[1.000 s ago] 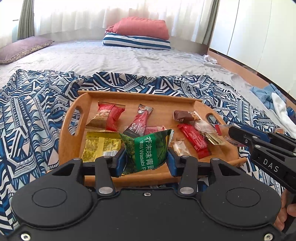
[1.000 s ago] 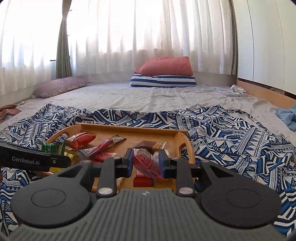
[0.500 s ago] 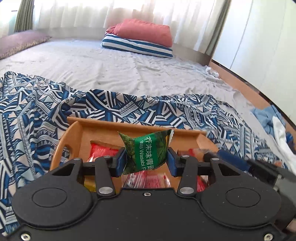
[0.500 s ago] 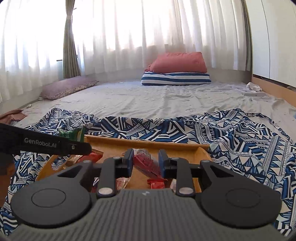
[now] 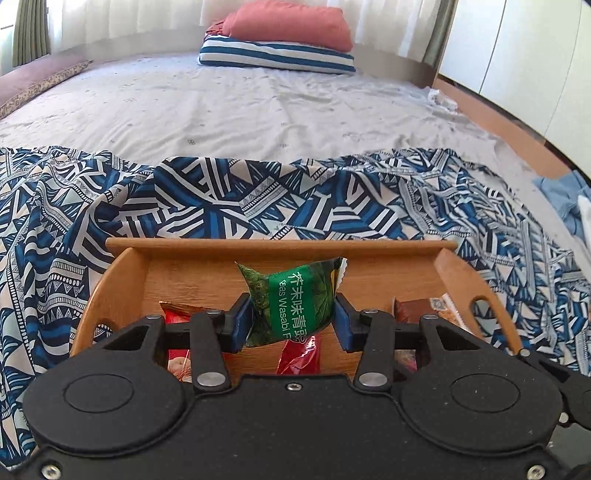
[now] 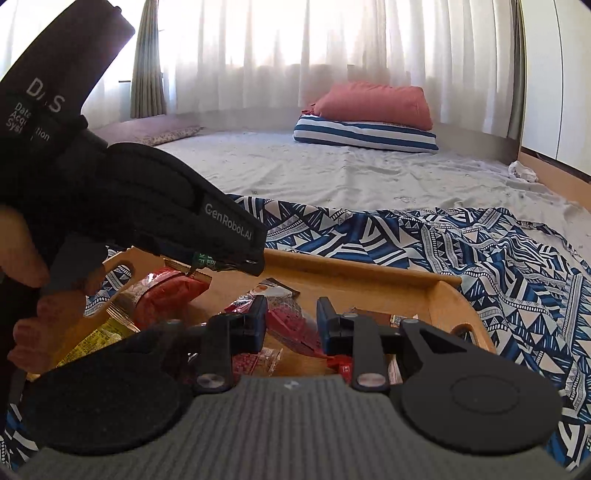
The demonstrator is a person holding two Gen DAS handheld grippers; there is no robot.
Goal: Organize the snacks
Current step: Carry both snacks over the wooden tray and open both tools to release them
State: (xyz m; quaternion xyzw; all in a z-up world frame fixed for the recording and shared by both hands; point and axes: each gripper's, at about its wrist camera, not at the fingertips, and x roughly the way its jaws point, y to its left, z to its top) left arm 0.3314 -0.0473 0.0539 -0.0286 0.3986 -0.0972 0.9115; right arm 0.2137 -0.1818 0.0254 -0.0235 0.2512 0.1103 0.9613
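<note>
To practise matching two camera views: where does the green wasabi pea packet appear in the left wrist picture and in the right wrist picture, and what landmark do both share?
Left wrist: green wasabi pea packet sits centre, pinched in the left gripper, above the wooden tray.
Right wrist: only a green sliver shows at left, under the other gripper's tip.
Shared landmark: the red pillow on the striped one.

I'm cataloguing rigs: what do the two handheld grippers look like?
The left gripper has a smooth black body with two round discs, black linkage arms, silver rivets and blue pads. Seen from the right, its side reads "GenRobot.AI" and "DAS". The right gripper has a ribbed grey body and similar blue pads.
</note>
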